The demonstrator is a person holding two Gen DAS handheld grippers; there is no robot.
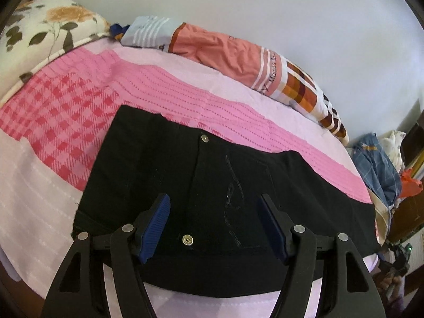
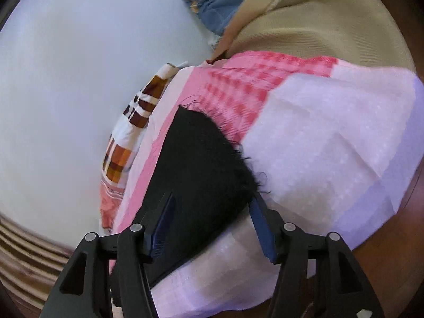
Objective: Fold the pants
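1. Left wrist view: we see the black cotton pants [image 1: 212, 185] lying flat across the pink-checked bedsheet [image 1: 53, 122], waistband near the bed's front edge, two metal snap buttons [image 1: 204, 138] showing.
2. Our left gripper [image 1: 215, 228] stands spread above them, pinching nothing.
3. Our right gripper [image 2: 212, 228] is spread over the frayed hem [image 2: 233, 143], pads clear of cloth.
4. One floral pillow [image 1: 39, 34] sits at the far left corner; one orange patterned quilt [image 1: 225, 50] lines the far edge.

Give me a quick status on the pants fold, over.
Left gripper open above the waistband. Right gripper open over the frayed hem. Black pants flat on the pink bedspread. Nothing in the way.
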